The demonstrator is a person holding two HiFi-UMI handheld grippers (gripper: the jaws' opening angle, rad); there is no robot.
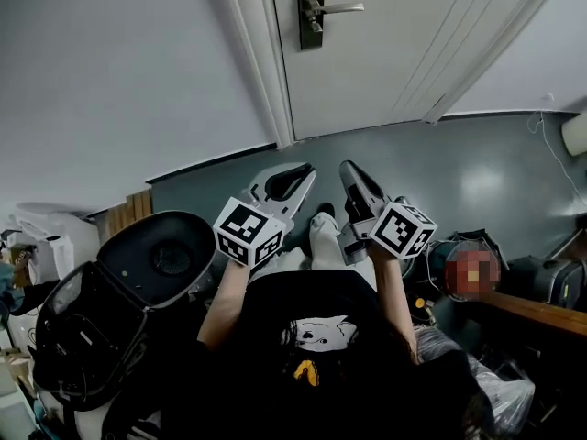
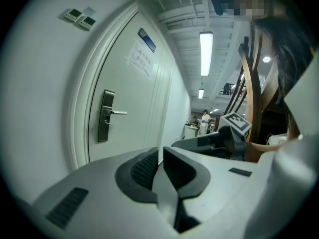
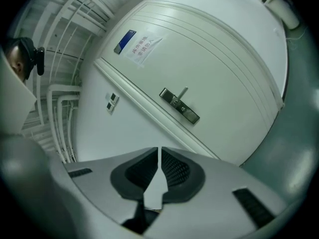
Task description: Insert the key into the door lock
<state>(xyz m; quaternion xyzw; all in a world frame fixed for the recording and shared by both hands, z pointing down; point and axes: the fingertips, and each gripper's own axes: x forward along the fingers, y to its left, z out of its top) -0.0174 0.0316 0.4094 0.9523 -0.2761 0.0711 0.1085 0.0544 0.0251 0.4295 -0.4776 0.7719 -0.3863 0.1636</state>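
Observation:
The white door (image 1: pixel 413 35) stands shut ahead, with its metal lock plate (image 1: pixel 311 9) and lever handle (image 1: pixel 337 8) at the top of the head view. The left gripper view shows the lock plate (image 2: pixel 105 116) to the left, and the right gripper view shows the lock plate (image 3: pixel 179 105) tilted above the jaws. My left gripper (image 1: pixel 309 169) and right gripper (image 1: pixel 347 166) are held side by side over the floor, well short of the door. The left gripper (image 2: pixel 160 151) and the right gripper (image 3: pixel 159 151) are both shut with nothing between the pads. No key shows in any view.
A black round-shelled object (image 1: pixel 156 255) sits at the lower left. A wooden surface (image 1: pixel 541 312) and bags lie at the right. Blue-grey floor (image 1: pixel 477 172) runs up to the door. A paper notice (image 3: pixel 142 46) hangs on the door, and wall switches (image 2: pixel 79 18) sit left of the frame.

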